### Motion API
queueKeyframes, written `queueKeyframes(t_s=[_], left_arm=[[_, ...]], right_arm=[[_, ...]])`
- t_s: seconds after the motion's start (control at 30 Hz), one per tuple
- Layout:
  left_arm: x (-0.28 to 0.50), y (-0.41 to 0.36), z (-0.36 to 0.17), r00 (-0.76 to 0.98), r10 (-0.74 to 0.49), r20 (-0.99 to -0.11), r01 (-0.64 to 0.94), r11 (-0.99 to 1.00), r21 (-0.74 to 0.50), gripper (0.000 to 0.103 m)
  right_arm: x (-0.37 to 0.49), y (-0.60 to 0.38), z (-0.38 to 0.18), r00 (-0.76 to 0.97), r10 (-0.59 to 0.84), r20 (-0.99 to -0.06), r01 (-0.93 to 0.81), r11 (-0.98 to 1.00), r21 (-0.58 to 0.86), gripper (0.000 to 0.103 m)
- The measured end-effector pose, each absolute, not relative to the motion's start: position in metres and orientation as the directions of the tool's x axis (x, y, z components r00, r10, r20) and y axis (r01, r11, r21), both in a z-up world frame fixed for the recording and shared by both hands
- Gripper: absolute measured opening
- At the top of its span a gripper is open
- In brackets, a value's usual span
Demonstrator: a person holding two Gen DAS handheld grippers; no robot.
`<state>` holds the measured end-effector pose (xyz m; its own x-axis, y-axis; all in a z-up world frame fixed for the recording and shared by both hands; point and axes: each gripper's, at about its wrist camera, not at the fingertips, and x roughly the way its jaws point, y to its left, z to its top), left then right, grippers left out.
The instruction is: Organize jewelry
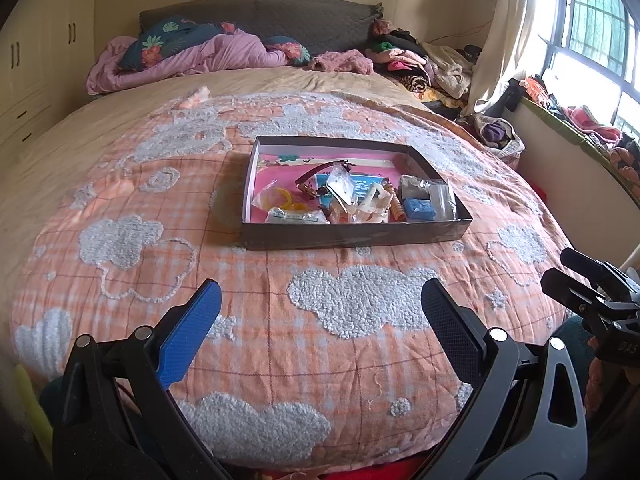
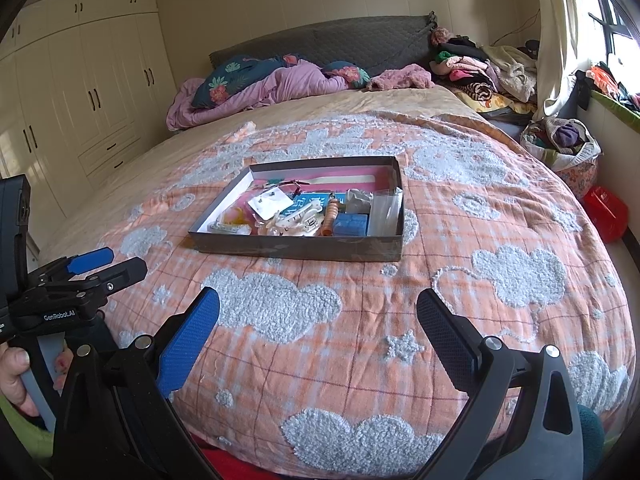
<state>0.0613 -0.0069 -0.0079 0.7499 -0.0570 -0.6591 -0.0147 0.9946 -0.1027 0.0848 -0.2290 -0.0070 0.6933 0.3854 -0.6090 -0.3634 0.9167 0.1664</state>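
A shallow dark tray [image 1: 352, 236] lies flat on the bed's orange checked quilt [image 1: 280, 344], ahead of both claws and well apart from them. Inside it, toward its near end, sit a yellow ring [image 1: 280, 200], a clear plastic packet [image 1: 340, 188], a cream hair clip [image 1: 374, 204], an orange spiral piece [image 1: 396, 210], a blue block [image 1: 419, 209] and a clear bag [image 1: 442, 200]; a dark red strap [image 1: 320, 172] lies slantwise behind them. The tray's long axis runs left to right across the left claw's [image 1: 320, 320] line of sight.

The left claw is spread wide, holding nothing, over the quilt. The right claw [image 2: 318, 332] is likewise released and empty.

The right wrist view shows a red bag [image 2: 604, 216] on the floor and the hand [image 2: 14, 380] gripping the left tool; the left wrist view shows the window [image 1: 592, 28] more fully.
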Motion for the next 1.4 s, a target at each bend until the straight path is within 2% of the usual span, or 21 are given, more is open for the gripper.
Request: queueKeyframes(t_s=[1.1,1.4], left_arm=[[0.061,-0.003,-0.012,0.740,-0.073,-0.669,-0.020,0.991,-0.130,0.094],[0.068,0.010,-0.020,0.732,-0.045,-0.680,-0.079,0.986,-0.149,0.093]], right_arm=[[0.085,-0.229,-0.003,0.700,0.372,-0.610,-0.354,0.922,0.156,0.098],[0.092,-0.235,-0.007,0.708,0.338,-0.620,-0.314,0.937,0.152,0.098]])
